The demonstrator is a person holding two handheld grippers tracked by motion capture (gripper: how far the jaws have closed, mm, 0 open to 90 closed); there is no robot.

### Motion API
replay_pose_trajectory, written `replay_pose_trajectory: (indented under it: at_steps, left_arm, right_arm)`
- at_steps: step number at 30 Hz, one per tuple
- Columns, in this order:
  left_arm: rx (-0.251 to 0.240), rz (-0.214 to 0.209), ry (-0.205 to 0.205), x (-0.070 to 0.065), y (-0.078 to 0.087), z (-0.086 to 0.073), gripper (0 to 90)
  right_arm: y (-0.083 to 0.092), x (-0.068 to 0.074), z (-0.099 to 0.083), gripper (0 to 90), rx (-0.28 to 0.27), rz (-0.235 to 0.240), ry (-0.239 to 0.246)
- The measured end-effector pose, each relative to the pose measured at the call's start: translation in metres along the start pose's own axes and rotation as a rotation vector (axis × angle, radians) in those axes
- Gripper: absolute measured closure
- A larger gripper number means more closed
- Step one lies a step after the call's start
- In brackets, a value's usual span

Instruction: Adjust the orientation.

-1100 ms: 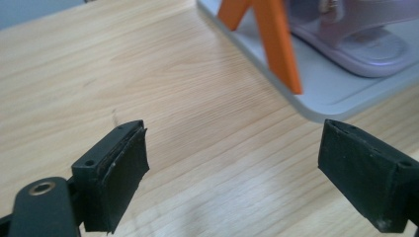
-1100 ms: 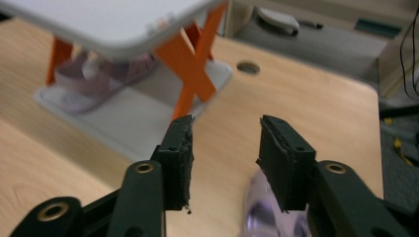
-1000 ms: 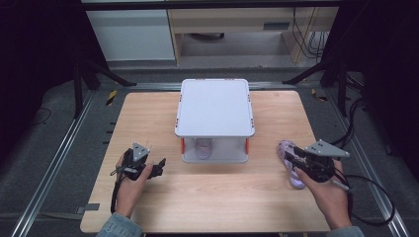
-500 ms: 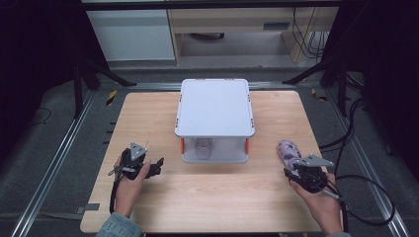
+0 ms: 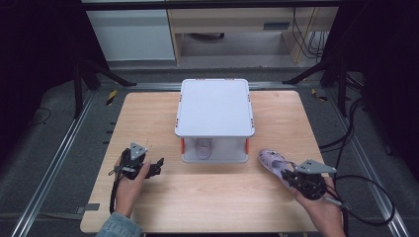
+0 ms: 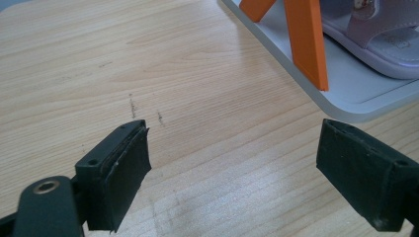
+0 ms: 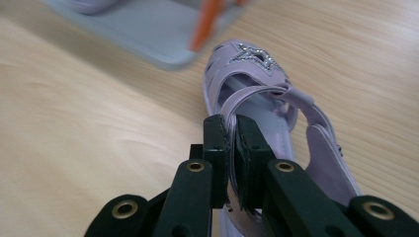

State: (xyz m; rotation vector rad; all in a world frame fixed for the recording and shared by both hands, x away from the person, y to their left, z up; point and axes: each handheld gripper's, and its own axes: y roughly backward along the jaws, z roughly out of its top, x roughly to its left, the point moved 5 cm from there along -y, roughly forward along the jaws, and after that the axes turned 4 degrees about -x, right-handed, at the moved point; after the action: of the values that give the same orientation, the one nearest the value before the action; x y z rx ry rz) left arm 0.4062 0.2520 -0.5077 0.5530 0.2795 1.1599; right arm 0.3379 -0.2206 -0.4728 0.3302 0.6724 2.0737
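My right claw (image 7: 231,129) has just been closing and now pinches the thin side strap of the lilac sandal (image 7: 276,103), a soft matte shoe with a glittery star on its toe band. It lies on the pale wood-grain desk (image 5: 217,197), just right of the grey two-tier rack (image 5: 215,106) with orange posts. Since a second ago my right hand has dropped lower onto the shoe. My left claw (image 6: 237,168) hangs wide open over bare wood, unmoved.
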Motion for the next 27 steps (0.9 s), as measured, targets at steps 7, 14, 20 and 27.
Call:
replay_pose_trajectory:
  at_steps: [7, 14, 20, 27]
  left_arm:
    - [-0.006, 0.0, 0.01, 0.002, 0.001, 0.001, 12.3]
    - [-0.009, -0.004, 0.012, 0.003, 0.002, 0.001, 12.5]
    - [-0.006, -0.006, 0.01, 0.002, 0.001, 0.001, 12.9]
    - [-0.002, -0.011, 0.005, 0.001, 0.001, 0.001, 12.9]
  right_arm:
    - [-0.012, 0.061, 0.02, 85.1, -0.021, 0.158, 0.057]
    - [-0.04, 0.114, 0.035, 84.9, -0.007, 0.259, 0.107]
    - [-0.057, 0.143, 0.026, 85.0, 0.038, 0.318, 0.138]
    - [-0.064, 0.158, 0.012, 81.6, 0.071, 0.358, 0.161]
